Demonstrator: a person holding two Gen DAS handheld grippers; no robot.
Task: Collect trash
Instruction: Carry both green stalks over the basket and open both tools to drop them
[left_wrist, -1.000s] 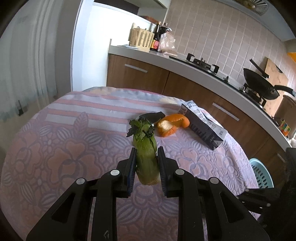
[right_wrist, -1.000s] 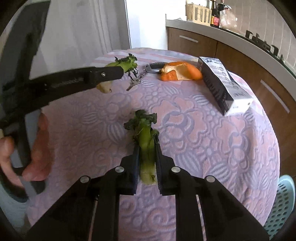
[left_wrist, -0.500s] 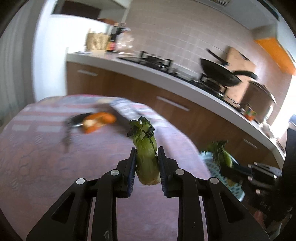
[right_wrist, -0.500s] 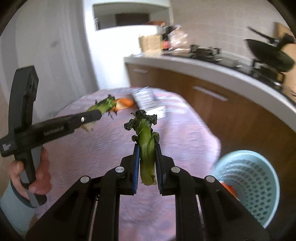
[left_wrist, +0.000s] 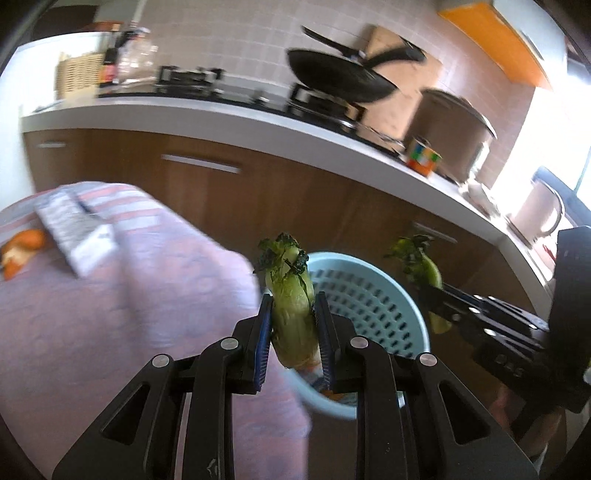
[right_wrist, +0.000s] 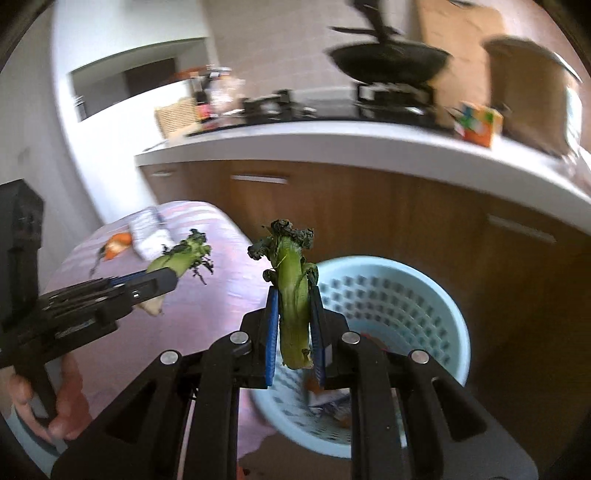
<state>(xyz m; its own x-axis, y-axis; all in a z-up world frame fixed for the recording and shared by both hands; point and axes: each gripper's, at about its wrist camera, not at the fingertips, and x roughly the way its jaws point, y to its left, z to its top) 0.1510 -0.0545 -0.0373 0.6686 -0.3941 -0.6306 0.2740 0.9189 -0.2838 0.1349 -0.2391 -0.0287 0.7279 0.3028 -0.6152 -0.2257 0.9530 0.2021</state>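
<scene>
A second ago both grippers were over the tabletop (left_wrist: 110, 314); now they have swung past its edge to the blue basket (right_wrist: 424, 295) beside it, so dropping looks next. The carton (left_wrist: 74, 229) and orange peel (left_wrist: 22, 251) remain on the cloth. The left gripper (left_wrist: 293, 328) clamps a thick vegetable stump (left_wrist: 291, 306); the right gripper (right_wrist: 293, 332) clamps a thinner vegetable stalk (right_wrist: 291, 295).

Black wok (left_wrist: 340, 79) on the stove, wicker basket (left_wrist: 75, 74) along the white counter (left_wrist: 221, 122).

2 wrist views, shared blue basket (left_wrist: 373, 295) ahead
</scene>
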